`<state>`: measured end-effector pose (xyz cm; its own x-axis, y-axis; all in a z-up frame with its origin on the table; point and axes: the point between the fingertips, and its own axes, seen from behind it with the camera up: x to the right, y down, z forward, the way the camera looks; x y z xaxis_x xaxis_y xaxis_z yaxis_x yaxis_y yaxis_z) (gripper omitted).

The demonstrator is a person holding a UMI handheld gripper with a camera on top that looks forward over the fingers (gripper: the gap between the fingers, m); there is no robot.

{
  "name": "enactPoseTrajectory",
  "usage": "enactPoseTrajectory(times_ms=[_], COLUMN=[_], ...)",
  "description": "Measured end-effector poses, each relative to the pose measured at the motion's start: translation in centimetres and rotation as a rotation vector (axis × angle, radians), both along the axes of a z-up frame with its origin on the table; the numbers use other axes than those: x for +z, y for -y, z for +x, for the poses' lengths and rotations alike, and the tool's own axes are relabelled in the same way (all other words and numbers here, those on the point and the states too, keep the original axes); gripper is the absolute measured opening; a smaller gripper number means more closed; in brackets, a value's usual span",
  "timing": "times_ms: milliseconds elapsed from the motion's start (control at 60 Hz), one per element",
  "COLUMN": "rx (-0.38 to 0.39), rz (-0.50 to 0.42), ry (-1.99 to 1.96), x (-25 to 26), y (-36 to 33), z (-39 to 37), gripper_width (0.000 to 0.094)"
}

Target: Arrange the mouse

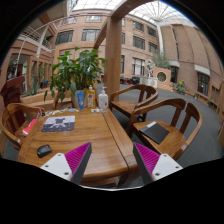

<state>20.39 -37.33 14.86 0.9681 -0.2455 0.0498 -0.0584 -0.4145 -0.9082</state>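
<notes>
Above the wooden table (95,135), our gripper (112,160) hangs wide open, holding nothing. We judge this the approach: next, swing left toward the mouse (44,151) and straddle it.

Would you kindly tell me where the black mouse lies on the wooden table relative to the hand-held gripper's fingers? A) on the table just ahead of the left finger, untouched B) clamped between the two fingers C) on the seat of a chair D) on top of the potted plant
A: the black mouse rests on the wooden table just beyond the left finger, while the hand-held gripper stands open and empty.
</notes>
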Motion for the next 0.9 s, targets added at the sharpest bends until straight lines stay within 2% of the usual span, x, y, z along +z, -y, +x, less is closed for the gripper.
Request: enactPoseTrajectory(times_ms=[150, 250, 367, 467, 600, 783, 900], rx=[-0.018, -0.034, -0.015, 0.042, 0.170, 0.328, 0.388], rz=[-0.035, -0.076, -0.123, -0.167, -0.177, -0.140, -0.111], ry=[0.031, 0.036, 0.007, -0.038, -0.067, -0.115, -0.127], x=[-1.1, -3.5, -6.6, -9.6, -12.0, -12.9, -13.8], y=[1.4, 2.8, 4.7, 5.6, 4.9, 1.2, -2.6], z=[-0.2, -0.6, -3.7, -8.7, -16.4, -27.0, -31.4], gripper_width=[0.0853, 0.0850, 0.0851, 0.0852, 0.0854, 0.0858, 0.0857])
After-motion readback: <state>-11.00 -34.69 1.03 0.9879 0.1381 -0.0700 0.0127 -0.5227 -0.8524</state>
